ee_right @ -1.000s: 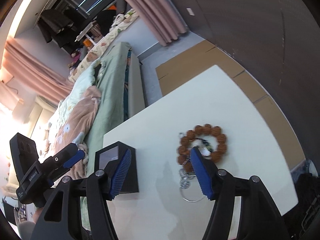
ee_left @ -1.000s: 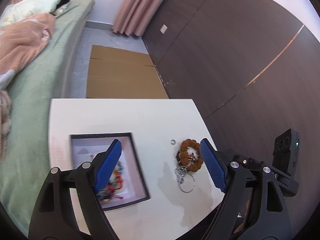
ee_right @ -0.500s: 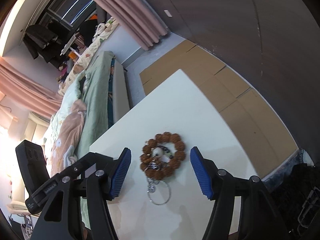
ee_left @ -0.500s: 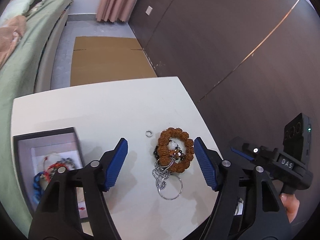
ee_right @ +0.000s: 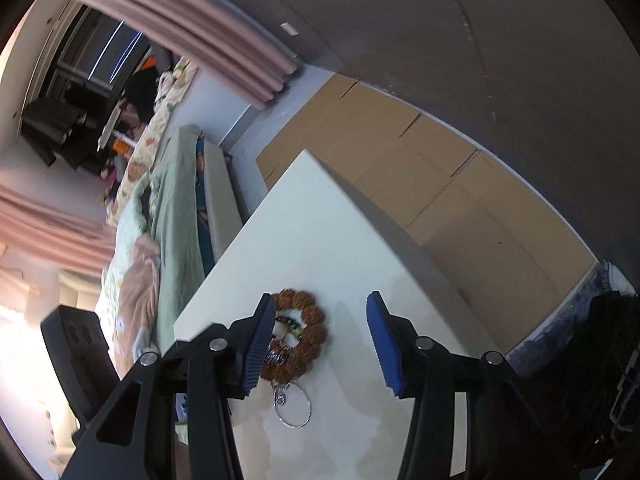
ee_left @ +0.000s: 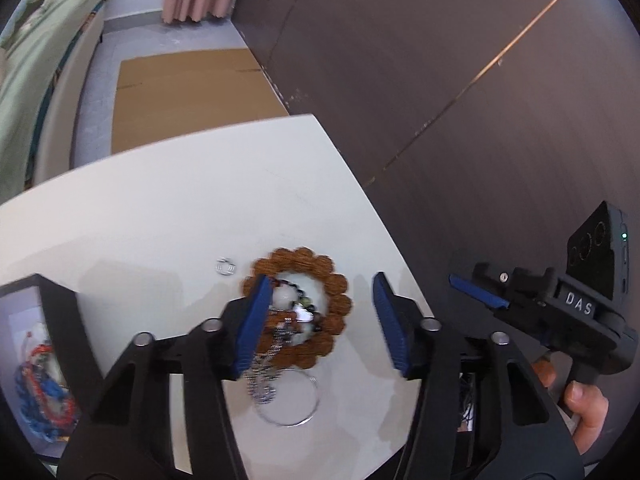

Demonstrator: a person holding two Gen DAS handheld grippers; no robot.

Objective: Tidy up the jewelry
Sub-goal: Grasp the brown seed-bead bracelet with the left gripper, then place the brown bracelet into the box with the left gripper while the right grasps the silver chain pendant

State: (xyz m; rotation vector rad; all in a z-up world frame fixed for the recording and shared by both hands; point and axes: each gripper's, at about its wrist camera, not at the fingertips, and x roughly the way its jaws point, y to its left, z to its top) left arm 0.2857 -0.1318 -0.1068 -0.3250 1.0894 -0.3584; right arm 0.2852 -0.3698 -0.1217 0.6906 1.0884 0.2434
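A brown bead bracelet (ee_left: pixel 340 308) lies on the white table (ee_left: pixel 160 220), piled with darker beads, a silver chain and a thin silver hoop (ee_left: pixel 288 404). My left gripper (ee_left: pixel 320 280) hovers over the pile with its jaws closing, the bracelet below and between them, the pads clear of it. A small silver ring (ee_left: pixel 226 267) lies just left of the bracelet. In the right wrist view, my right gripper (ee_right: pixel 320 298) hangs above the same bracelet (ee_right: pixel 314 334) and hoop (ee_right: pixel 294 406). Its jaws are closing too and hold nothing.
A black box (ee_left: pixel 60 304) with red and blue jewelry inside stands at the table's left. A hand (ee_left: pixel 584 404) holds the other gripper at the right. The table's edge (ee_right: pixel 360 196) drops to flat cardboard (ee_right: pixel 440 184) on the floor; a bed (ee_right: pixel 172 208) runs alongside.
Both grippers have moved in and down over the jewelry pile and their jaws have narrowed. The black box has slid to the left edge of the left wrist view.
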